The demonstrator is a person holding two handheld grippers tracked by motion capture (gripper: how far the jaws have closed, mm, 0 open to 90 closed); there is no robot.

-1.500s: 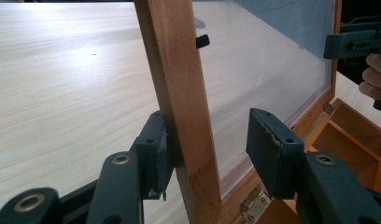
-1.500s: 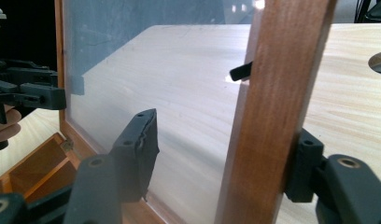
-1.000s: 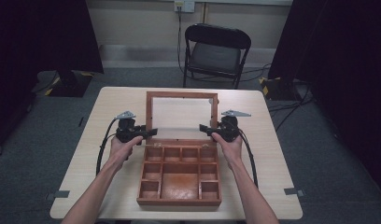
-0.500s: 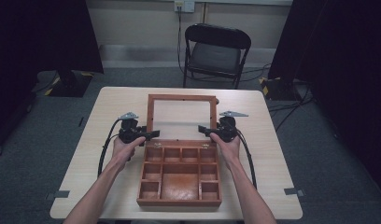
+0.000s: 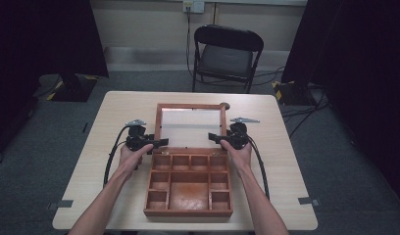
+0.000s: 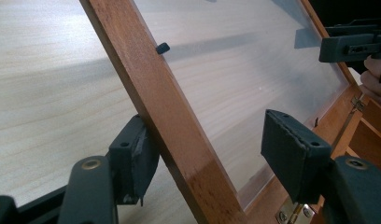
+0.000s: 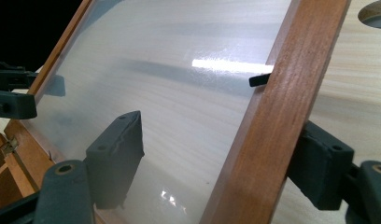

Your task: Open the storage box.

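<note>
1. Two grippers flank the lid of a wooden compartment box, which sits at the near middle of the light wooden table.
2. Box base lies flat with its long axis running from the person's edge toward the far edge; open compartments face up. Hinged side is the far side.
3. Lid is a wooden frame around a frosted clear panel, swung open past upright and leaning away from the person, inner face toward the high camera. Its hinged edge runs left to right across the table.
4. Left gripper: jaws straddle the lid's left frame rail. One pad touches the rail's outer side, the other stands clear over the panel. Not clamped; jaws have just been opening.
5. Right gripper: jaws straddle the right frame rail. Outer pad sits at the rail, inner pad well off it over the panel. Not clamped; jaws have just been opening.
6. Versus a second ago: lid tilted further back, showing more of its face from above. Hands in nearly the same spots.
7. Brass hinge shows at the lid's base corner.
</note>
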